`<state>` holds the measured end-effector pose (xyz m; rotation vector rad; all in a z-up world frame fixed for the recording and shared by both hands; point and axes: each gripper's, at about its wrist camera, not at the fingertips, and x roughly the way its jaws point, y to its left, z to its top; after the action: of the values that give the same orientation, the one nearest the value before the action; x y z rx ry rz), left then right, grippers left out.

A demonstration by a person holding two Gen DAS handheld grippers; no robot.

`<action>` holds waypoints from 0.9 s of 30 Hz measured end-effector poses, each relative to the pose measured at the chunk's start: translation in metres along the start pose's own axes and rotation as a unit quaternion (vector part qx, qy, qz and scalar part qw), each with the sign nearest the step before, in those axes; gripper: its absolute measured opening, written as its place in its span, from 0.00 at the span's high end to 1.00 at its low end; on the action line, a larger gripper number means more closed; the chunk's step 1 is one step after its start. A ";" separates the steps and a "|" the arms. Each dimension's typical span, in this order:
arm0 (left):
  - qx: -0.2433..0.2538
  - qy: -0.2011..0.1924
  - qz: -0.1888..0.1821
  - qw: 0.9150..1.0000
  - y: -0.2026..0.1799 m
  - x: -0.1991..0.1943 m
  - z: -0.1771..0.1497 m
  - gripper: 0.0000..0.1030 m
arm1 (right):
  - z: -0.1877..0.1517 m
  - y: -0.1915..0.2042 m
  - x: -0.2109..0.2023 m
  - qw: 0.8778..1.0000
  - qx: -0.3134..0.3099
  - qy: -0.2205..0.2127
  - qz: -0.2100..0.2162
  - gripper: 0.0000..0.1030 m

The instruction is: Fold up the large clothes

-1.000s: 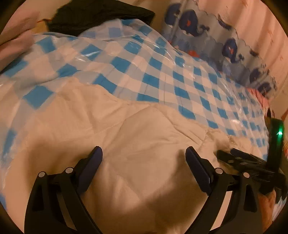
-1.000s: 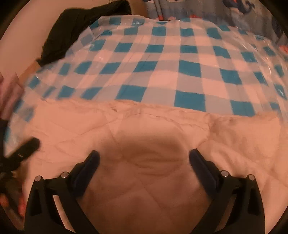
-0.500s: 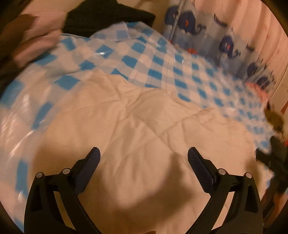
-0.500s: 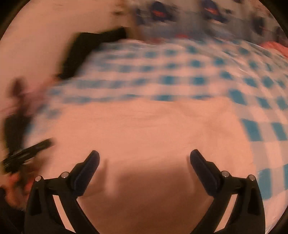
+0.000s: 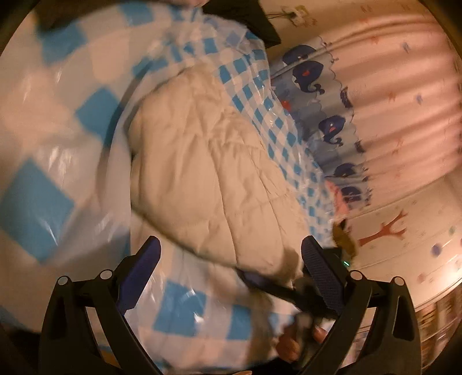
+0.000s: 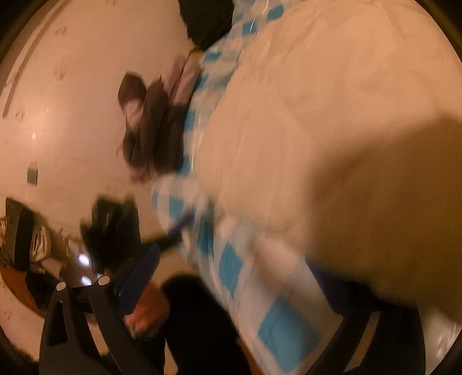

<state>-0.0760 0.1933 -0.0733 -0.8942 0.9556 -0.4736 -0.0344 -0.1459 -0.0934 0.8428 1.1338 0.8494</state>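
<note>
Left wrist view
Left claw [image 5: 231, 268]: its two fingers stood wide apart with nothing between them.
Quilted garment [image 5: 208, 173]: a cream, padded piece lay bunched in a rounded heap on the checked sheet, ahead of the left claw and reaching down to between its fingertips.
Checked sheet [image 5: 40, 202]: blue-and-white squares under a shiny plastic layer, spread under and around the garment.
Right claw [image 5: 265, 281]: a dark finger reached in from the lower right, at the near edge of the garment; the blur hid whether it gripped the cloth.
Hand [image 5: 291, 343]: it showed below that finger, partly behind the left claw's right finger.
Whale curtain [image 5: 326, 127]: it hung beyond the sheet, on the right.
Dark cloth [image 5: 245, 17]: it lay at the far top edge of the sheet.

Right wrist view
Right claw: only its left finger [image 6: 138, 282] showed clearly; the garment [image 6: 332, 129] covered the right side, so I cannot tell how far it was open or whether it held anything.
Garment: it filled the right half of the view, lying over the checked sheet [image 6: 231, 265].
Left claw [image 6: 176, 233]: blurred, at the sheet's edge on the left.
Brown clothes [image 6: 153, 127]: a pile beside the sheet's far left edge.
</note>
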 end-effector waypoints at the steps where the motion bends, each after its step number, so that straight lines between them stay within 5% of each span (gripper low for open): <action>1: -0.015 0.005 -0.007 1.000 0.005 0.004 -0.003 0.09 | 0.003 -0.003 -0.002 1.000 0.009 -0.018 0.020 0.06; 8: -0.049 0.029 -0.003 0.998 0.016 0.050 -0.016 0.09 | 0.021 -0.008 -0.027 0.989 0.037 -0.065 0.131 0.06; 19: -0.078 -0.059 -0.010 0.995 0.006 0.084 0.018 0.09 | 0.029 -0.006 -0.048 0.978 0.046 -0.088 0.181 0.06; 23: -0.102 -0.060 0.020 0.993 0.011 0.097 0.047 0.09 | 0.026 -0.010 -0.044 0.982 0.050 -0.073 0.166 0.06; 27: -0.089 -0.052 0.036 0.994 -0.004 0.093 0.066 0.09 | 0.003 -0.023 -0.051 0.992 0.082 -0.051 0.077 0.05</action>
<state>0.0286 0.1550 -0.0982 -1.0322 0.9419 -0.2802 -0.0387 -0.2017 -0.0924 1.1092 1.0683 0.8364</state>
